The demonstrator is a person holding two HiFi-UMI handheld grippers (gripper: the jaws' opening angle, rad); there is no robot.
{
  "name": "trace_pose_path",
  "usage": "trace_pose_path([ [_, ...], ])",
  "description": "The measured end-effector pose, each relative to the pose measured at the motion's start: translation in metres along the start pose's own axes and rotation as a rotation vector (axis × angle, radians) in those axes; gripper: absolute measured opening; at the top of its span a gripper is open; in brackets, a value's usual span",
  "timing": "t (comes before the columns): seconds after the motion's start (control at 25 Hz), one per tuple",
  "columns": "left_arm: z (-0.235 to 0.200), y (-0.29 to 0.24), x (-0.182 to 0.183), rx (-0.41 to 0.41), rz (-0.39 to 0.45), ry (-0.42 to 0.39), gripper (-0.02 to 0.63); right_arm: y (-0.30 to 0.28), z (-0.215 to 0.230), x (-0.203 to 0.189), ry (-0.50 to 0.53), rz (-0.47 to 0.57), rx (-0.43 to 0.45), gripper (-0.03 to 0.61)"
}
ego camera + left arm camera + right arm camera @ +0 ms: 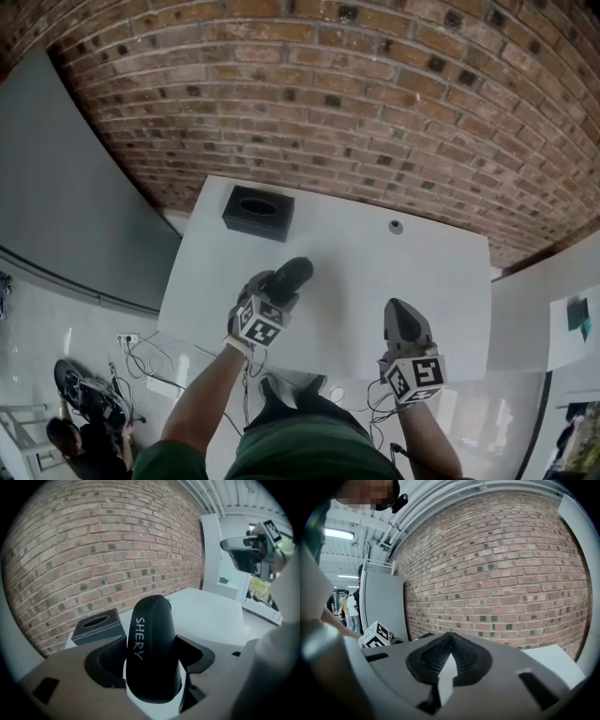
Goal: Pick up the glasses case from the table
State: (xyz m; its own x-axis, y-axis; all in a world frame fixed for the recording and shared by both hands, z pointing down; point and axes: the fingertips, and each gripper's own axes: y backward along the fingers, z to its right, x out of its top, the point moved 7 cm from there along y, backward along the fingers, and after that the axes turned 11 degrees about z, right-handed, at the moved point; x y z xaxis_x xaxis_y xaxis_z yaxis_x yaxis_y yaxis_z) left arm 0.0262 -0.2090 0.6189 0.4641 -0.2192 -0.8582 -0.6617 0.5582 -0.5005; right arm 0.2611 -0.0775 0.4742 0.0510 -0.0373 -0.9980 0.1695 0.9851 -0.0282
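Left tongs (273,297) clamp the black glasses case (292,272) at centre frame, over the white worktop (422,272); right tongs (398,309), lower right, clenched and empty.

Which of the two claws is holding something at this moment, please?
The left claw: the black glasses case is clamped between its jaws, while the right claw has its jaws closed together on nothing.
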Motion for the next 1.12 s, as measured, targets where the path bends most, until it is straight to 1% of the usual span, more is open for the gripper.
trace_pose_path([
  [0.2, -0.013, 0.057, 0.023, 0.048, 0.141, 0.055, 0.321, -0.019, -0.025, 0.014, 0.011, 0.023, 0.034, 0.003],
  [0.4, -0.025, 0.113, 0.044, 0.077, 0.264, 0.072, 0.321, -0.034, -0.061, 0.021, 0.013, 0.046, 0.079, 0.002],
  [0.64, -0.041, 0.173, 0.051, 0.120, 0.388, 0.105, 0.321, -0.051, -0.110, 0.026, 0.015, 0.053, 0.119, 0.002],
  [0.84, -0.055, 0.219, 0.061, 0.159, 0.517, 0.130, 0.321, -0.064, -0.143, 0.034, 0.027, 0.072, 0.137, 0.002],
  [1.0, -0.065, 0.254, 0.072, 0.188, 0.622, 0.150, 0.321, -0.073, -0.166, 0.046, 0.035, 0.105, 0.137, 0.002],
  [1.12, -0.071, 0.276, 0.082, 0.201, 0.687, 0.150, 0.321, -0.075, -0.180, 0.057, 0.047, 0.137, 0.158, 0.002],
])
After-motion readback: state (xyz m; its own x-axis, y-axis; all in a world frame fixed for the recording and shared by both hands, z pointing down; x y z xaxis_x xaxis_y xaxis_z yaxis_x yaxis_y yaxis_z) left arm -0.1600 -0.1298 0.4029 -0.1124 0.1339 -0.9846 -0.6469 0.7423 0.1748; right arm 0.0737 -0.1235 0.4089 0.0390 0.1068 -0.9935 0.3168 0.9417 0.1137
